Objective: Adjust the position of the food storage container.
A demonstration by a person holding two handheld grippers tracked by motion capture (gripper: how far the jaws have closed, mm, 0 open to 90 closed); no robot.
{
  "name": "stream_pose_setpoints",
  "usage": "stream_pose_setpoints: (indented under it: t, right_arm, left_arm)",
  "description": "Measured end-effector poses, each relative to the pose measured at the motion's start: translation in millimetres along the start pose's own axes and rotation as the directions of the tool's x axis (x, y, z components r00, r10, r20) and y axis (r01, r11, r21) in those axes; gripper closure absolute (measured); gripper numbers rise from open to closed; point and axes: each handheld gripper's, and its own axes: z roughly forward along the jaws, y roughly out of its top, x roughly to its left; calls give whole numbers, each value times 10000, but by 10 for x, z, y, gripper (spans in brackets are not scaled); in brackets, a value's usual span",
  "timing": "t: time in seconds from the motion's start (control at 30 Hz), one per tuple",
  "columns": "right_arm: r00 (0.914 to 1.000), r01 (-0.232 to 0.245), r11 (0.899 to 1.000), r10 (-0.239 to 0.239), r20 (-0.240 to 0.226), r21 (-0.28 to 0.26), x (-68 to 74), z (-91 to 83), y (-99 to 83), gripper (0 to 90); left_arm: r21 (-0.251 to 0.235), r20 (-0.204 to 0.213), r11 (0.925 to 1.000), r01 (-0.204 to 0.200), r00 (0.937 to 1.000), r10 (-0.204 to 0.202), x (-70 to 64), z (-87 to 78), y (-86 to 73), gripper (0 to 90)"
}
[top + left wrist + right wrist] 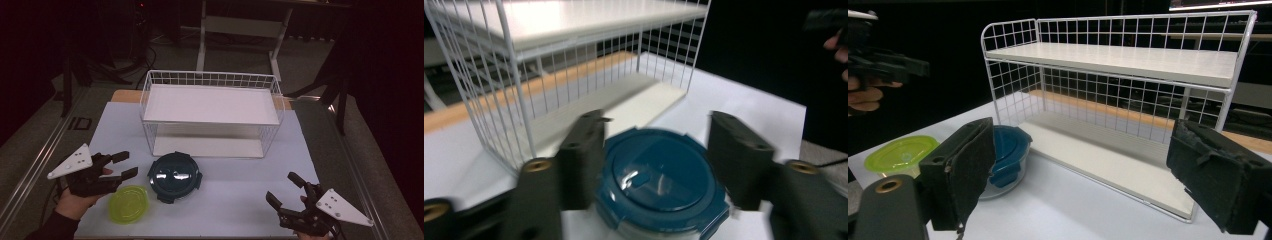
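Teal-lidded container (175,176) at 3 o'clock: I'm centring the left gripper (121,166), jaws spread; right gripper (285,191) spread, idling.

Lab-like recording space: dark room, floor cables (142,55), white work table (240,190), metal stand legs (202,45).
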Motion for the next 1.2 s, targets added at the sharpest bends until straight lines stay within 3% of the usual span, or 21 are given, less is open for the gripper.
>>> stream_pose_setpoints:
  t: [0.17, 0.3, 0.4, 0.53, 0.57, 0.6, 0.8, 0.87, 1.03, 1.17, 1.2]
  right_arm:
    - [10000, 22, 10000, -22, -92, 13, 14, 14, -14, 119]
    - [9998, -4, 10000, 5, -179, 52, 18, 29, -28, 119]
    - [9998, -32, 10000, 34, -208, 90, 19, 34, -36, 119]
    - [9996, -56, 9999, 59, -261, 122, 20, 43, -46, 119]
    - [9996, -56, 9999, 59, -261, 122, 20, 43, -46, 119]
    - [9996, -87, 9999, 90, -282, 124, 22, 46, -48, 119]
    - [9993, -147, 9997, 154, -340, 190, 11, 56, -60, 119]
    - [9991, -198, 9997, 204, -361, 167, 9, 56, -61, 119]
    - [9990, -210, 9996, 216, -392, 174, 5, 53, -62, 119]
    - [9989, -228, 9996, 236, -412, 180, -1, 50, -64, 120]
    - [9989, -231, 9996, 238, -410, 173, -3, 49, -64, 119]
  left_arm:
    - [818, -243, 9966, 107, 9997, -88, 147, 120, -96, 672]
    - [1754, -653, 9845, 48, 9978, 67, 215, 244, -207, 760]
    - [2349, -604, 9719, -183, 9976, 334, 254, 318, -281, 872]
    - [2926, -425, 9550, -484, 9971, 635, 297, 406, -365, 890]
    - [2926, -425, 9550, -484, 9971, 635, 297, 406, -365, 890]
    - [3155, -327, 9473, -561, 9970, 699, 311, 437, -383, 890]
    - [3733, 63, 9232, -911, 9954, 956, 329, 550, -401, 890]
    - [3985, 144, 9107, -1083, 9936, 1118, 331, 596, -406, 890]
    - [4323, 331, 8938, -1194, 9926, 1166, 328, 698, -412, 890]
    - [4722, 420, 8672, -1584, 9866, 1574, 303, 760, -414, 890]
    - [4755, 392, 8639, -1664, 9850, 1682, 293, 769, -415, 890]
